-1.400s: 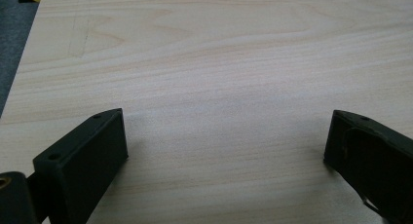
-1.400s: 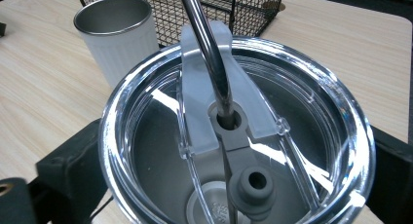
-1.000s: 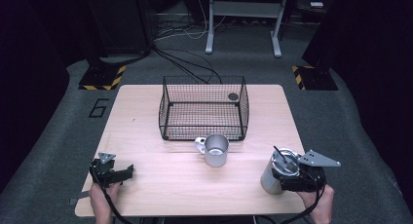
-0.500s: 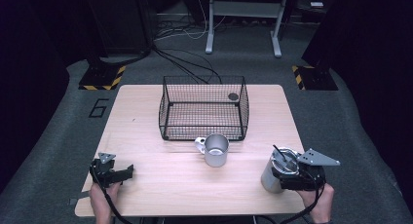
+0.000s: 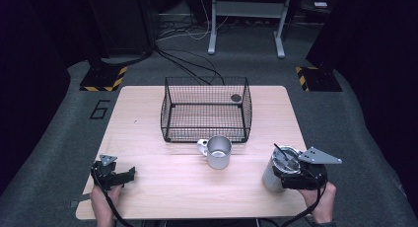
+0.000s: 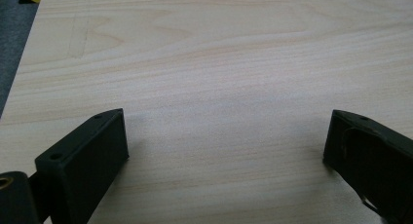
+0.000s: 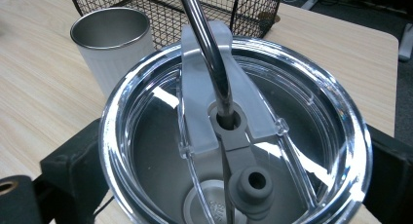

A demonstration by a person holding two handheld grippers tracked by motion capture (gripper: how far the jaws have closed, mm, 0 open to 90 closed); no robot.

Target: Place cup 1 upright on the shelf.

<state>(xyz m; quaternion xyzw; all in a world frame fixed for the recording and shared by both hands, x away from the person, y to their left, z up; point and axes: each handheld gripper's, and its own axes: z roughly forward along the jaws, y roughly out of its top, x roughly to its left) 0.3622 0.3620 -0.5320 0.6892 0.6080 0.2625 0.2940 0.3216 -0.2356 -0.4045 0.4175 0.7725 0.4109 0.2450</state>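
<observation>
A steel tumbler (image 5: 277,170) with a clear lid and a metal straw (image 7: 208,48) stands near the table's front right corner. My right gripper (image 5: 291,175) is shut on the tumbler (image 7: 234,151), one black jaw on each side of its rim. A metal mug (image 5: 217,151) with a handle stands just in front of the black wire basket (image 5: 206,111); the mug (image 7: 112,39) also appears beyond the tumbler. My left gripper (image 5: 121,176) rests at the front left, open, with bare wood (image 6: 224,126) between its jaws.
A small dark round object (image 5: 236,97) lies in the basket's far right corner. The wooden table (image 5: 148,138) has bare room at its left and front middle. Beyond it are grey floor, cables and metal stand legs (image 5: 246,19).
</observation>
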